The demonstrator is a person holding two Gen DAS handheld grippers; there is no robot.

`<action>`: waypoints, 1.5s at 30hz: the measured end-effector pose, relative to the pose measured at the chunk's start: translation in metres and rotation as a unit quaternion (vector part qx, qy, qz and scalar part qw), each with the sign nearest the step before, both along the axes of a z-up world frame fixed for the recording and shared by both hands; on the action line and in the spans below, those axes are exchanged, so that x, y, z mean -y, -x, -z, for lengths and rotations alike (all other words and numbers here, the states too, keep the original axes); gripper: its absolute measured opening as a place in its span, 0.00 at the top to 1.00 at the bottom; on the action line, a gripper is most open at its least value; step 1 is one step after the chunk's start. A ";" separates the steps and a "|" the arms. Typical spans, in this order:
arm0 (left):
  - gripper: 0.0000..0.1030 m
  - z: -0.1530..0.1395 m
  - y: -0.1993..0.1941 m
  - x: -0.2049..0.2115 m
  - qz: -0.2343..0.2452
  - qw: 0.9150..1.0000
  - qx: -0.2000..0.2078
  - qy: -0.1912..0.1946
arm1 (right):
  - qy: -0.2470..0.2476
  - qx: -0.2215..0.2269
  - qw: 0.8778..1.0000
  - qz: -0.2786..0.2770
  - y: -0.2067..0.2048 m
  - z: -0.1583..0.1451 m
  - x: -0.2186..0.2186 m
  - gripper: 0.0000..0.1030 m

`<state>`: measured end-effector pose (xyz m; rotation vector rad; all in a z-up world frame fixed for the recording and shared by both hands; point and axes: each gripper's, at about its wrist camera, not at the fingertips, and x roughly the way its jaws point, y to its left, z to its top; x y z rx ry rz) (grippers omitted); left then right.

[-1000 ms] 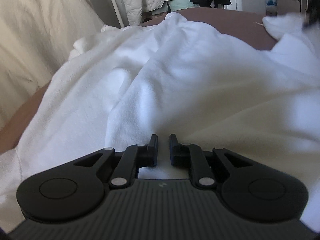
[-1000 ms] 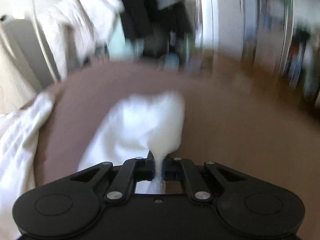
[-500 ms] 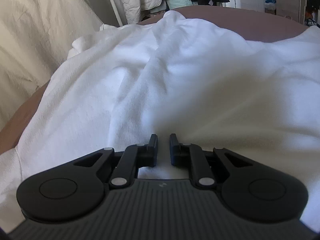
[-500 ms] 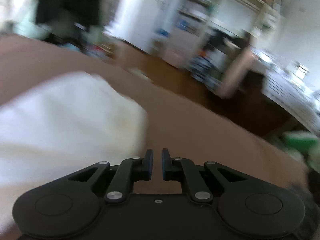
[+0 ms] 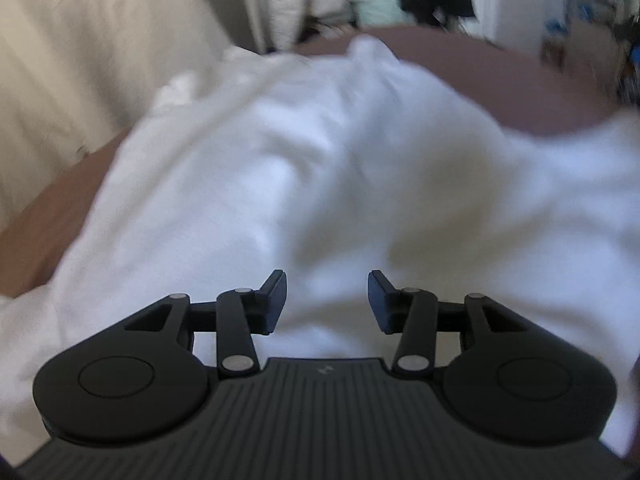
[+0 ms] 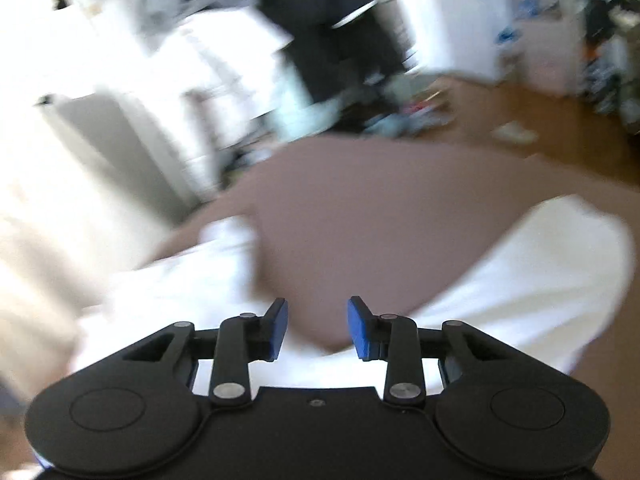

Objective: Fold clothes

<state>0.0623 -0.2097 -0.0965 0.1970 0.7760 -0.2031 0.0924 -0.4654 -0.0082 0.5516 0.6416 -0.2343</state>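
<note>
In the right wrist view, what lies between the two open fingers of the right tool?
Nothing is held there: between the right tool's open fingers only the bare brown surface shows, with the white garment on either side.

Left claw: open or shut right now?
Open. The left claw shows a wide gap between its fingers, nothing pinched, with the white garment lying beyond.

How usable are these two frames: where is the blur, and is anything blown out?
Left wrist view: the white garment is softly motion-blurred, folds smeared, while the open left gripper stays sharp. Right wrist view: heavier streaked blur across the room background; the upper-left area is overexposed to plain white, the brown surface and white cloth lose their edges, and only the open right gripper is crisp. Fisheye bending at both borders.
</note>
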 end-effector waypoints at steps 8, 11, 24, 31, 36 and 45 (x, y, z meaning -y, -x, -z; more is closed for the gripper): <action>0.50 -0.091 -0.039 -0.097 -0.068 0.994 0.051 -0.071 | -0.037 0.069 0.973 -0.218 -0.061 -0.049 -0.185 0.47; 0.46 -0.103 -0.057 -0.121 -0.062 0.991 0.060 -0.100 | 0.005 0.074 0.969 -0.236 -0.074 -0.020 -0.201 0.46; 0.33 -0.027 -0.256 -0.084 -0.028 0.998 -0.009 -0.056 | 0.071 -0.051 0.996 0.034 -0.106 0.119 -0.033 0.46; 0.87 0.019 -0.332 -0.059 -0.034 0.997 -0.036 -0.052 | 0.043 -0.060 0.997 0.025 -0.137 0.157 -0.056 0.46; 0.92 0.018 -0.337 -0.045 -0.036 0.993 0.002 -0.112 | 0.089 -0.060 0.994 -0.028 -0.157 0.151 -0.105 0.37; 0.93 -0.041 -0.367 -0.058 -0.086 0.966 0.113 -0.216 | 0.149 -0.111 0.982 -0.017 -0.147 0.157 -0.118 0.35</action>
